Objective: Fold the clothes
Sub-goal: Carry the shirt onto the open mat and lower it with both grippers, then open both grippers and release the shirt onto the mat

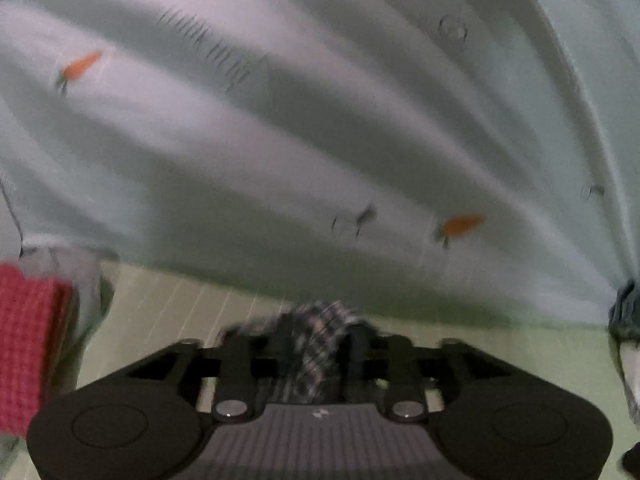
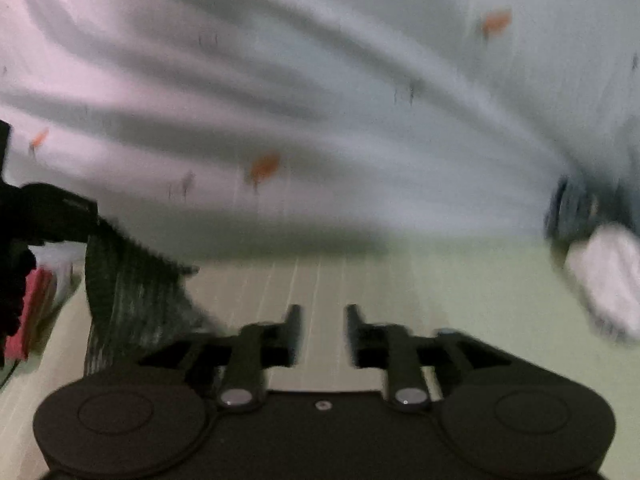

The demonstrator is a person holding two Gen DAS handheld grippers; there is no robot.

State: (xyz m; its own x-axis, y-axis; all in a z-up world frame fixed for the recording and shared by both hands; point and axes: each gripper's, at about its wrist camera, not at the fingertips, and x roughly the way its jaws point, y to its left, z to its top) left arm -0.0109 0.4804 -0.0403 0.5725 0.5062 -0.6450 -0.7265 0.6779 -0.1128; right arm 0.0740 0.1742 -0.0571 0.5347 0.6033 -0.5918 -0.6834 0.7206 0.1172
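My left gripper (image 1: 318, 344) is shut on a dark plaid cloth (image 1: 316, 356), bunched between its fingers above the pale green striped surface (image 1: 180, 312). In the right wrist view the same plaid cloth (image 2: 132, 304) hangs at the left from the left gripper (image 2: 48, 216). My right gripper (image 2: 320, 320) is open and empty, its fingers apart over the striped surface (image 2: 400, 280). Both views are blurred.
A pale sheet with orange carrot prints (image 1: 320, 120) fills the background in both views (image 2: 320, 80). A red checked cloth (image 1: 28, 344) lies at the far left and also shows in the right wrist view (image 2: 34, 312). A white and dark bundle (image 2: 600, 264) lies at the right.
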